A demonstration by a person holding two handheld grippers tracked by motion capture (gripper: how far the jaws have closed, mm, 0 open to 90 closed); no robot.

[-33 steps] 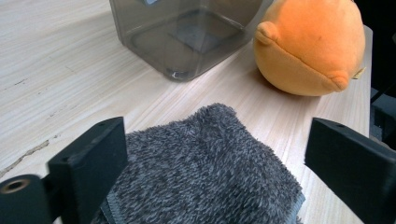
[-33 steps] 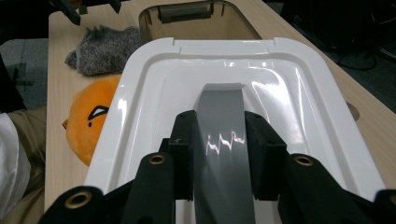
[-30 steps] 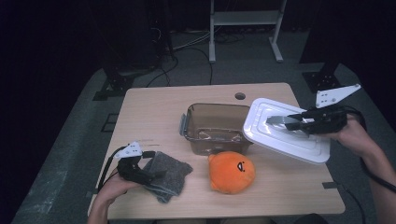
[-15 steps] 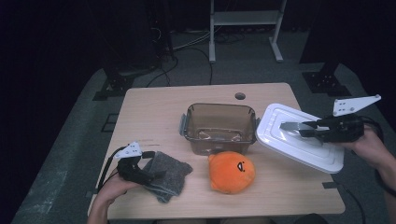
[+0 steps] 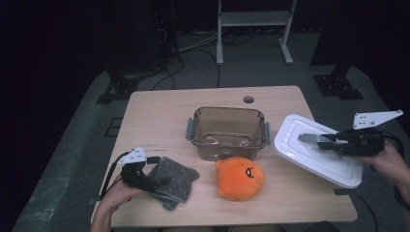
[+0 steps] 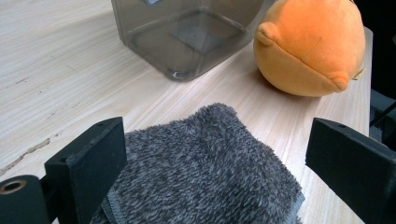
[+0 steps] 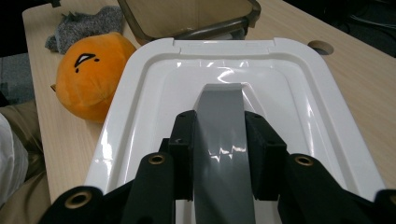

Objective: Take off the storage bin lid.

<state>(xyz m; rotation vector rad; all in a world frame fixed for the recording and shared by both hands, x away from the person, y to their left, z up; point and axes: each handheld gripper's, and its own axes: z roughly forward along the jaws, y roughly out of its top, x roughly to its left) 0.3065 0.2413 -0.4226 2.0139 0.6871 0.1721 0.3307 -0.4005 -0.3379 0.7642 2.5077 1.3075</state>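
Note:
A white lid with a grey handle hangs tilted over the table's right side, and my right gripper is shut on that handle. The clear brown container stands open at the table's middle, to the left of the lid. An orange plush toy lies in front of the container. At the front left, a grey cloth lies folded on the table. My left gripper stands open, one jaw on each side of the cloth.
The wooden table has a round cable hole at the back. A white shelf frame and black stands rise from the floor behind the table. The person's hand holds the right gripper past the right edge.
My right gripper has carried the lid further to the right and a little lower, away from the container. The left gripper and cloth have stayed put.

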